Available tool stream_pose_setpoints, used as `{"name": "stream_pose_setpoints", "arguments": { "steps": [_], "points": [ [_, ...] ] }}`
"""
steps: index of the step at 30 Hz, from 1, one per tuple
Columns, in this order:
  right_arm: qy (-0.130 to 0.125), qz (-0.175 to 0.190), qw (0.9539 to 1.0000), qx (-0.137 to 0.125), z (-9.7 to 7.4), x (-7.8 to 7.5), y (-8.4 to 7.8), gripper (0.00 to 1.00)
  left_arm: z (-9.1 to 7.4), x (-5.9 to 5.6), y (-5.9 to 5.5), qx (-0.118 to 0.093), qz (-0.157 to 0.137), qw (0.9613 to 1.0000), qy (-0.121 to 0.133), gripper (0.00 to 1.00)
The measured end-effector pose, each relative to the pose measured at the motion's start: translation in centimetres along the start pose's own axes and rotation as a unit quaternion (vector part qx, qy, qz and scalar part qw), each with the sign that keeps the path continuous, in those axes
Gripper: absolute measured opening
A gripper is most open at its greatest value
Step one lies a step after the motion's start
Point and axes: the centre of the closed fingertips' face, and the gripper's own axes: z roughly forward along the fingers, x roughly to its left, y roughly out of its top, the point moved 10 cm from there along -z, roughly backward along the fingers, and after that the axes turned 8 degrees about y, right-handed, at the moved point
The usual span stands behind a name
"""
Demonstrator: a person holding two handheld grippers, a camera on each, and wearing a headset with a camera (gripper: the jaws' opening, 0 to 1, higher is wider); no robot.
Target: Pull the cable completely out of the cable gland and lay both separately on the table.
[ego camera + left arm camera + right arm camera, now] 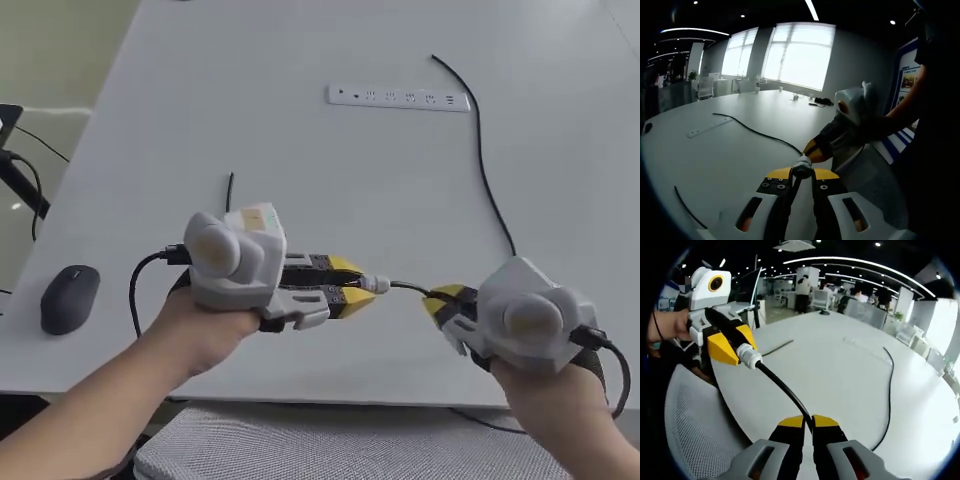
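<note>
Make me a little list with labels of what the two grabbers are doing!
left gripper: shut on the cable gland
right gripper: shut on the cable
cable: black, runs between the two grippers, one end inside the cable gland
where: held up in the air, not lying on the table
also on table: power strip, mouse

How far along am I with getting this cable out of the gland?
Done: the left gripper is shut on the cable gland and the right gripper is shut on the cable. In hand: the pull, as the cable runs into the cable gland, not yet out. To do: free it, then lay both apart on the table.
</note>
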Motion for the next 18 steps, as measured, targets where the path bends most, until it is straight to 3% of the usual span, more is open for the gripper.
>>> {"name": "stream_pose_setpoints", "arguments": {
  "steps": [4, 8, 16, 18],
  "points": [
    [-0.007, 0.085, 0.9963, 0.001, 0.2, -0.4, -1.1, 0.00, -0.1, 0.1, 0.1, -0.006, 0.002, 1.0000, 0.005, 0.15],
    [-0.008, 0.118, 0.9930, 0.007, 0.6, -0.5, -2.0, 0.00, 0.1, 0.1, 0.1, -0.007, 0.014, 0.9999, 0.006, 0.15],
    [-0.011, 0.118, 0.9929, 0.002, 0.8, -0.2, -2.3, 0.00, 0.4, 0.2, -0.1, -0.005, 0.012, 0.9999, 0.007, 0.15],
    [-0.011, 0.101, 0.9948, 0.000, 0.7, -0.1, -2.3, 0.00, 0.3, 0.2, 0.0, -0.004, 0.014, 0.9999, 0.008, 0.15]
  ]
}}
